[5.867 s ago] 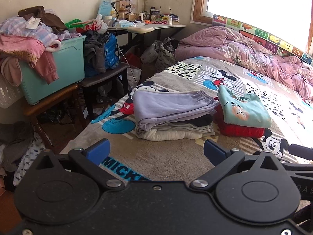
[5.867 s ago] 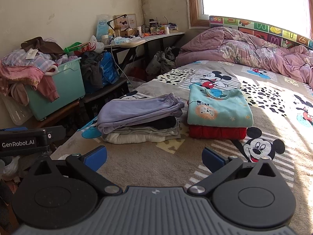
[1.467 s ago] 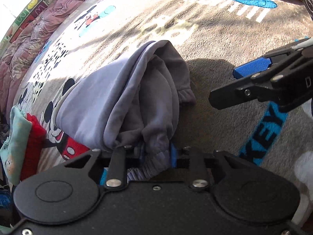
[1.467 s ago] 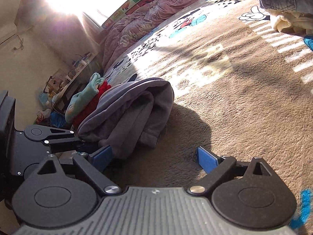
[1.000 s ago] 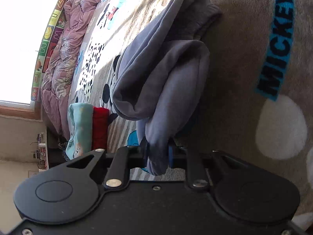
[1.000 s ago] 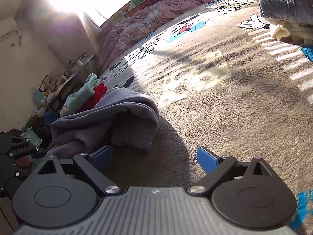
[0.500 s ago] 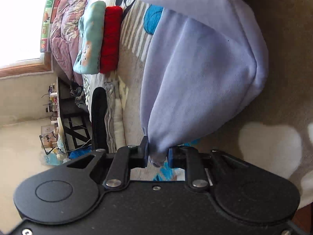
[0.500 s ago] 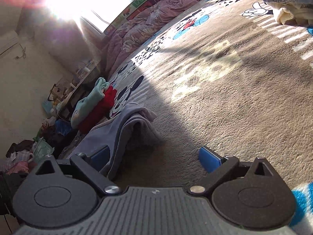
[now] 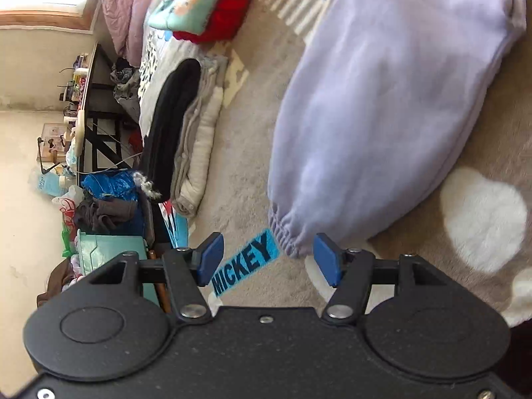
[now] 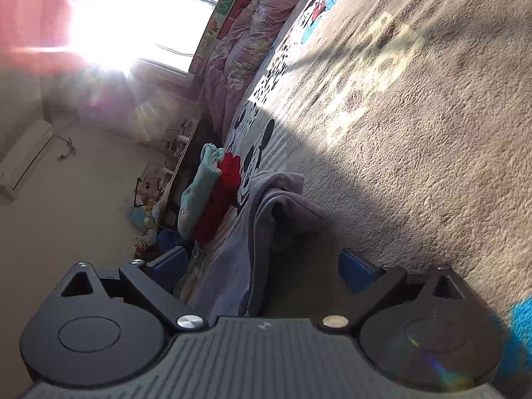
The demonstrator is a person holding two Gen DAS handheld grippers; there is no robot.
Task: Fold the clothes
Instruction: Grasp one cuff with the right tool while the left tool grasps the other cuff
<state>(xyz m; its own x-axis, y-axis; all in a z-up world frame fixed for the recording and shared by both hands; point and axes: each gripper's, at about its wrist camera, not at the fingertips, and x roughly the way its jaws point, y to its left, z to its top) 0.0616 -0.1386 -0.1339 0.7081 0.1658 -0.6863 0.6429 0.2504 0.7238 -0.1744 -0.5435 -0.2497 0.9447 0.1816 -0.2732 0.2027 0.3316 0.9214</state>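
Lavender sweatpants lie spread on the beige Mickey blanket; their elastic cuff lies just ahead of my left gripper, which is open and empty. In the right wrist view the same sweatpants lie bunched between the blue pads of my right gripper, which is open and not gripping them.
A folded stack of black, grey and cream clothes and a teal top on a red garment lie on the bed; the teal and red pair also shows in the right wrist view. A teal bin and cluttered desk stand beside the bed.
My left gripper has let go of the sweatpants and opened; the garment now lies flatter on the blanket. The right gripper has tilted and stays open beside the pants.
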